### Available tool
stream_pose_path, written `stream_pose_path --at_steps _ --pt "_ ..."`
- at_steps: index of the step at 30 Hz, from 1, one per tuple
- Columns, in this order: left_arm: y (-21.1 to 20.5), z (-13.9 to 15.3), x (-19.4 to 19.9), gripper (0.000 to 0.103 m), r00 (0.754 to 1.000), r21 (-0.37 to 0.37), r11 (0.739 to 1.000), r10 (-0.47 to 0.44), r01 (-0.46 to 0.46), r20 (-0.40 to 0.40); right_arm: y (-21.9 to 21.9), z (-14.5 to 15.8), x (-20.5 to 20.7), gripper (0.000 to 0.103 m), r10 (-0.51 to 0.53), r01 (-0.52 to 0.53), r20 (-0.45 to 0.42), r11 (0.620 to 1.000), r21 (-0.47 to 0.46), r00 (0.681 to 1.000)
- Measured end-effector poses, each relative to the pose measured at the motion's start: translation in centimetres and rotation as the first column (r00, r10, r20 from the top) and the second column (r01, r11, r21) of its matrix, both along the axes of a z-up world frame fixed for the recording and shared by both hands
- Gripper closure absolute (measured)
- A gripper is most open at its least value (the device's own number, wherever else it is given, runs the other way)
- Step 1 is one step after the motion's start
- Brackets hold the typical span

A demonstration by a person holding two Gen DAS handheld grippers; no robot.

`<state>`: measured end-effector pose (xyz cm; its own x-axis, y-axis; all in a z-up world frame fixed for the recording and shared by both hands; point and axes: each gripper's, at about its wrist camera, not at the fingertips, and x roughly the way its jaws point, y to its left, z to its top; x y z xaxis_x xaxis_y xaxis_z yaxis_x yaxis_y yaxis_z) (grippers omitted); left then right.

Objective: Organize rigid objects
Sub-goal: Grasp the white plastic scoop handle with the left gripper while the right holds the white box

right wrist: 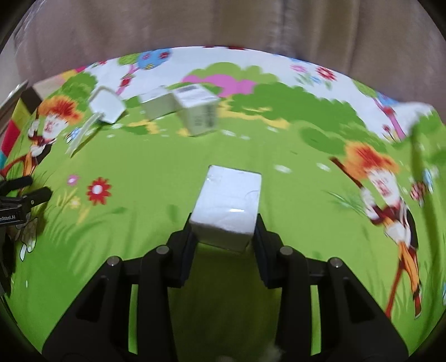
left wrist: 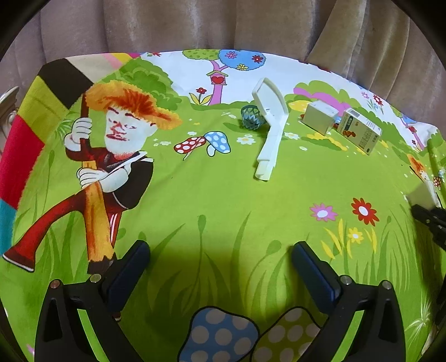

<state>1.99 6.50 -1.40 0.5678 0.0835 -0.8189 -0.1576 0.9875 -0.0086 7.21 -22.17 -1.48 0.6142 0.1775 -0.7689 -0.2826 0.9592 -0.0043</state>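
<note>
My right gripper [right wrist: 224, 231] is shut on a plain white box [right wrist: 228, 206], whose sides sit between the two black pads, above the green cartoon cloth [right wrist: 251, 156]. In the left wrist view the same box [left wrist: 422, 195] shows at the right edge. My left gripper [left wrist: 220, 259] stands wide open over the cloth with nothing between its fingers. Farther back lie a bent white plastic piece [left wrist: 270, 131], a small teal patterned object [left wrist: 252, 117], a white box [left wrist: 320, 117] and a cream printed carton [left wrist: 359, 131].
The cloth [left wrist: 223, 195] covers a surface that ends at a beige curtain [left wrist: 223, 25] behind. The right wrist view is blurred; the two back boxes [right wrist: 184, 108] and the white plastic piece [right wrist: 107, 107] appear at upper left, my left gripper's black frame [right wrist: 16, 200] at the left edge.
</note>
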Motion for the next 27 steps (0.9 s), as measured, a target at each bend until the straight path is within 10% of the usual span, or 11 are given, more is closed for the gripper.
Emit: stream_pose_path --at_steps 17,19,21,27 --pt "-3.8 -0.2 14.2 0.0 0.999 -0.006 0.999 0.041 -0.041 -0.032 -1.6 0.0 0.6 0.063 -0.077 0.077 -0.003 0.997 0.009 0.997" --pt "-3.7 0.0 13.9 0.025 1.0 -0.007 1.0 0.022 -0.022 0.008 -1.6 0.0 0.7 0.063 -0.077 0.077 -0.004 0.997 0.011 0.997" --pt "-3.9 0.7 12.8 0.086 0.998 0.004 0.999 -0.042 0.042 0.04 -1.6 0.0 0.8 0.063 -0.078 0.078 -0.004 0.997 0.011 0.997" --pt "-3.1 1.3 6.9 0.089 0.988 -0.051 0.991 -0.123 0.127 0.089 -1.5 0.0 0.8 0.063 -0.078 0.078 -0.005 0.997 0.013 0.997"
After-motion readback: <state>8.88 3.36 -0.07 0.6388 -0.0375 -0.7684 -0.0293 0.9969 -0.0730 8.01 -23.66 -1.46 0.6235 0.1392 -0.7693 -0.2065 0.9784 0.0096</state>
